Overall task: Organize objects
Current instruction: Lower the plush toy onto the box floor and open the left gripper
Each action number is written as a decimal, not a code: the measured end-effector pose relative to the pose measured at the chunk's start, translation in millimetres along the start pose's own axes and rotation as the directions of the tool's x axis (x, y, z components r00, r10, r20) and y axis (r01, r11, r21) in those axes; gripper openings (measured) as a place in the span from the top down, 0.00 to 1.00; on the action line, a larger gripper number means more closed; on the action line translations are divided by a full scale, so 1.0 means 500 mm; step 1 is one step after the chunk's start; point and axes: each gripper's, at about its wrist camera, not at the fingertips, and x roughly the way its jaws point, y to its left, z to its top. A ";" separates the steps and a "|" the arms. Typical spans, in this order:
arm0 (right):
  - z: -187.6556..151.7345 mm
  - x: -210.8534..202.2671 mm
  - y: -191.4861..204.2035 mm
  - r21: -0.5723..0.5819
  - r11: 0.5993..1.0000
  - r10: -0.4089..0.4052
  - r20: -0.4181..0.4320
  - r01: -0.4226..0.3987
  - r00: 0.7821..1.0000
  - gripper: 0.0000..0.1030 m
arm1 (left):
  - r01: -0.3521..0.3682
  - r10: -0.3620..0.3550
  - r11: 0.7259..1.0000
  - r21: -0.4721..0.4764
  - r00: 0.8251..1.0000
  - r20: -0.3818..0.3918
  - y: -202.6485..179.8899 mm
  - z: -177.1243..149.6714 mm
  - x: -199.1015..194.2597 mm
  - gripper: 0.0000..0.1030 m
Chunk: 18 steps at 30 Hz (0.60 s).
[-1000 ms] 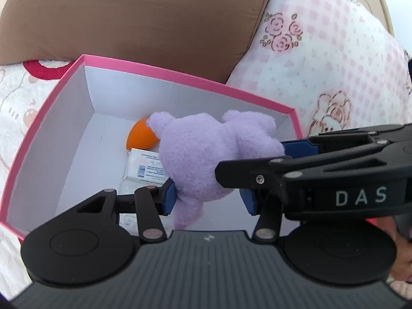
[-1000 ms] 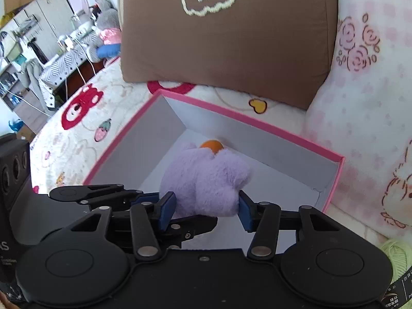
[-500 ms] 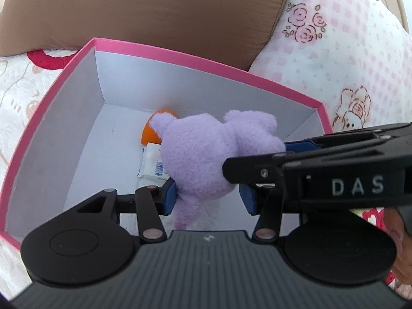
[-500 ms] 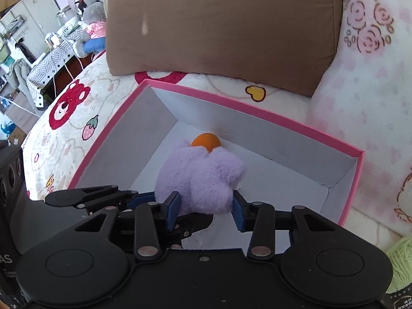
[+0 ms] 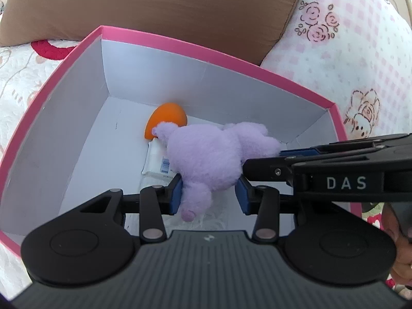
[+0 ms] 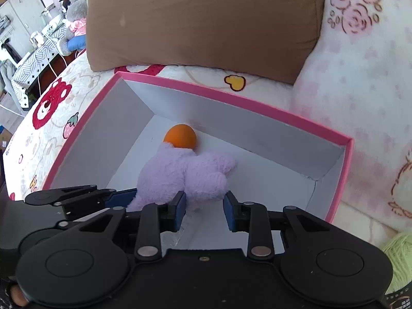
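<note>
A purple plush toy [image 5: 211, 157] lies inside a pink-rimmed white box [image 5: 180, 43], over a white packet [image 5: 157, 161] and against an orange ball [image 5: 166, 119]. My left gripper [image 5: 209, 193] has its blue pads on either side of the plush's lower part, with a small gap on the right. My right gripper [image 6: 203, 207] sits just behind the plush [image 6: 185, 175] with its pads apart around one end. The box [image 6: 231, 95] and the ball [image 6: 180, 136] also show in the right wrist view. Each gripper's fingers reach in from the other's side.
A brown cushion [image 6: 203, 18] stands behind the box. A pink checked pillow [image 5: 347, 41] lies to the right. A printed bedspread [image 6: 51, 113] lies to the left. Green yarn [image 6: 399, 255] sits at the lower right. A desk with a plush toy [image 6: 72, 13] stands far left.
The plush has gone down from above the rim to the box floor. Both grippers have followed it into the box, and their jaws have widened around it.
</note>
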 end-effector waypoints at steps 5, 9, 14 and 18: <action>-0.018 -0.009 0.011 -0.038 0.999 -0.030 0.021 0.031 0.999 0.66 | -0.012 0.012 1.000 -0.016 1.000 -0.016 0.014 -0.012 -0.013 0.59; -0.020 -0.023 0.010 -0.064 0.997 -0.051 0.042 0.053 0.998 0.66 | -0.006 0.005 0.998 -0.069 1.000 -0.006 0.038 -0.014 -0.020 0.59; -0.027 -0.041 0.007 -0.071 0.997 -0.028 0.049 0.031 0.998 0.66 | -0.024 0.025 0.996 -0.086 1.000 0.013 0.043 -0.011 -0.016 0.64; -0.034 -0.050 0.011 -0.075 0.997 0.011 0.053 -0.007 0.999 0.65 | 0.060 -0.059 0.992 -0.115 0.998 0.009 0.041 -0.009 -0.013 0.74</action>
